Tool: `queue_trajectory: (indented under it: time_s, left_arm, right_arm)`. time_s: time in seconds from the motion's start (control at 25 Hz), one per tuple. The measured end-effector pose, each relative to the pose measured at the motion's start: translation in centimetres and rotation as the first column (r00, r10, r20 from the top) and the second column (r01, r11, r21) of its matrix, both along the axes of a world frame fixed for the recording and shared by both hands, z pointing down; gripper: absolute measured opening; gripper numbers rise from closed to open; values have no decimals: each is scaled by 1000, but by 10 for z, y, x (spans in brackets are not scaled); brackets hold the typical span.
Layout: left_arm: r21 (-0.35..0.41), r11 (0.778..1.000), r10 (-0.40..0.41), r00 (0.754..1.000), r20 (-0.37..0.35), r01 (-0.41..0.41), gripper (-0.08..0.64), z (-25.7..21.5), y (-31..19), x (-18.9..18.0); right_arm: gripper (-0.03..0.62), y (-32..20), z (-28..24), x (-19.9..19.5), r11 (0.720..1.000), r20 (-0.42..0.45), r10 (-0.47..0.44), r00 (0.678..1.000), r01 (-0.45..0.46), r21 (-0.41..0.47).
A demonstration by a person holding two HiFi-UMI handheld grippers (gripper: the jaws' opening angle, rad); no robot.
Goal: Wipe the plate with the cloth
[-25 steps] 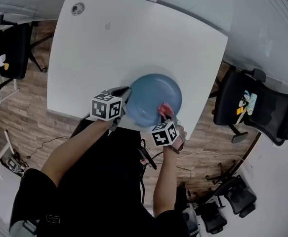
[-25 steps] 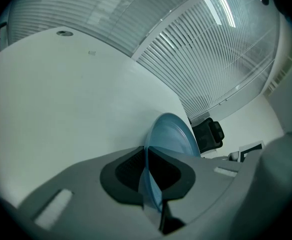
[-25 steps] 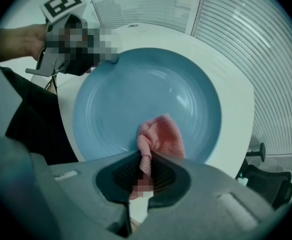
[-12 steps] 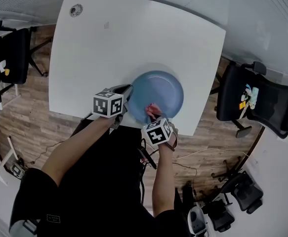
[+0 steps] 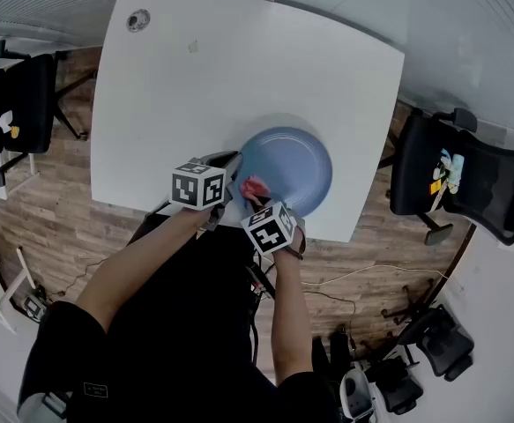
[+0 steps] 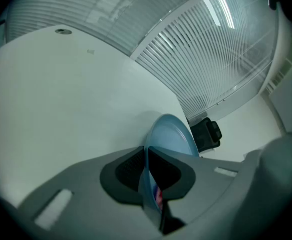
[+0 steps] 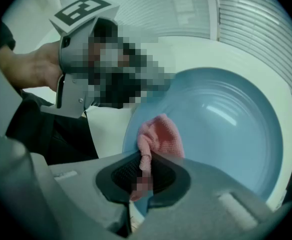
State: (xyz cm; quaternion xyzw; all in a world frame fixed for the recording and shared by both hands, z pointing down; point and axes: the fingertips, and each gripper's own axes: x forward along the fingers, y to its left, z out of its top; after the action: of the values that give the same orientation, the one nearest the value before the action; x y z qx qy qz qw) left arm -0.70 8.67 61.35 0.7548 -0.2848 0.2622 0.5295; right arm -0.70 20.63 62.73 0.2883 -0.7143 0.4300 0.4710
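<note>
A round blue plate [image 5: 292,166] lies near the front edge of the white table [image 5: 195,86]. My left gripper [image 5: 228,176] is shut on the plate's left rim; in the left gripper view the plate [image 6: 172,134] runs edge-on between the jaws of the gripper [image 6: 148,176]. My right gripper [image 5: 258,203] is shut on a pink cloth [image 5: 254,187], which rests on the plate's near-left part. In the right gripper view the cloth [image 7: 160,139] bunches on the plate [image 7: 226,129] just ahead of the gripper [image 7: 143,176], with the left gripper [image 7: 85,79] close by at the rim.
A small round fitting [image 5: 137,19] sits in the table's far left corner. Black office chairs stand at the right [image 5: 459,183] and the left [image 5: 18,95] of the table. Cables [image 5: 345,276] trail on the wooden floor below the table's front edge.
My right gripper has dragged the cloth leftward across the plate's near part, from the right side toward the left rim. The left gripper has kept its hold on the rim.
</note>
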Motion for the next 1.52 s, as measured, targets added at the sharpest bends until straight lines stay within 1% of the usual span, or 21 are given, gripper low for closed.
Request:
queue_trajectory:
  time_s: [0.16, 0.44, 0.6, 0.76, 0.92, 1.12, 1.52]
  left_arm:
    - [7, 1000, 19, 1000, 3, -19, 25, 1, 0, -1]
    - [54, 995, 76, 997, 28, -78, 20, -2, 0, 1]
    - [71, 993, 93, 995, 40, -95, 18, -3, 0, 2]
    - [81, 993, 83, 995, 52, -87, 20, -6, -4, 2]
    - [73, 995, 67, 996, 60, -72, 21, -5, -7, 3]
    - [68, 995, 69, 994, 80, -75, 22, -2, -7, 3]
    - [49, 995, 85, 991, 108, -91, 28, 2, -9, 7]
  right_arm:
    - [21, -7, 2, -12, 991, -37, -101, 994, 104, 87]
    - [21, -10, 6, -14, 979, -58, -172, 983, 177, 103]
    - [20, -16, 6, -6, 977, -45, -179, 983, 183, 109]
    - [20, -27, 6, 6, 976, -44, -185, 982, 188, 108]
    - [20, -30, 5, 8, 970, -24, -225, 974, 226, 94]
    - [20, -31, 5, 6, 958, -23, -272, 962, 273, 92]
    - [20, -74, 4, 17, 953, -34, -273, 961, 275, 127]
